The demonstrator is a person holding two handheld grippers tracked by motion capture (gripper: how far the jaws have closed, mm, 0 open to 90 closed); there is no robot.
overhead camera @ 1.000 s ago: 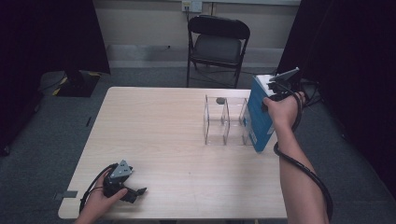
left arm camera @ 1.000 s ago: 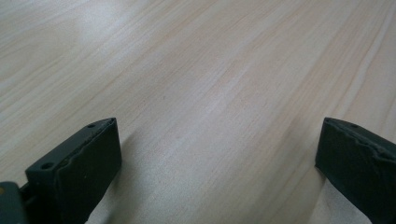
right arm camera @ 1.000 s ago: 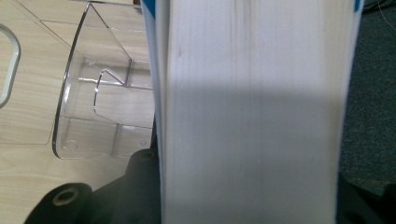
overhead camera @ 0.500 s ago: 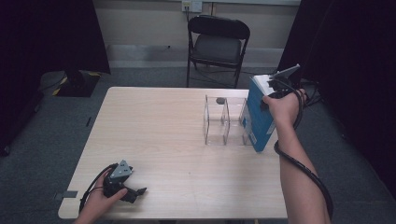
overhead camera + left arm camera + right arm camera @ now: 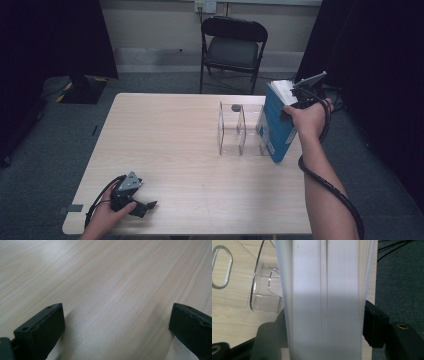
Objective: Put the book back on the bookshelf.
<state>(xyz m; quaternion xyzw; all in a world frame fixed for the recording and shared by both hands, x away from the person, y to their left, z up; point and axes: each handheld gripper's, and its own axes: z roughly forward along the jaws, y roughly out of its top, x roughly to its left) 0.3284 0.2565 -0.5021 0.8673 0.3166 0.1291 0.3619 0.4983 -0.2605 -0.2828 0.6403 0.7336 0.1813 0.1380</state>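
Book (image 5: 278,125) clenched in right claw (image 5: 324,322) beside clear rack (image 5: 240,129); left claw (image 5: 117,322) released on table (image 5: 170,135).

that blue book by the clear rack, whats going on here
A person works with a gripper in each hand. The right gripper is clamped on the blue book, holding it tilted at the right end of the clear rack on the table. The left gripper rests open near the table's front left corner, holding nothing.

A blue book (image 5: 277,127) with white pages, a clear acrylic rack (image 5: 239,129), a pale wood-grain table (image 5: 170,135), a black chair (image 5: 233,42).
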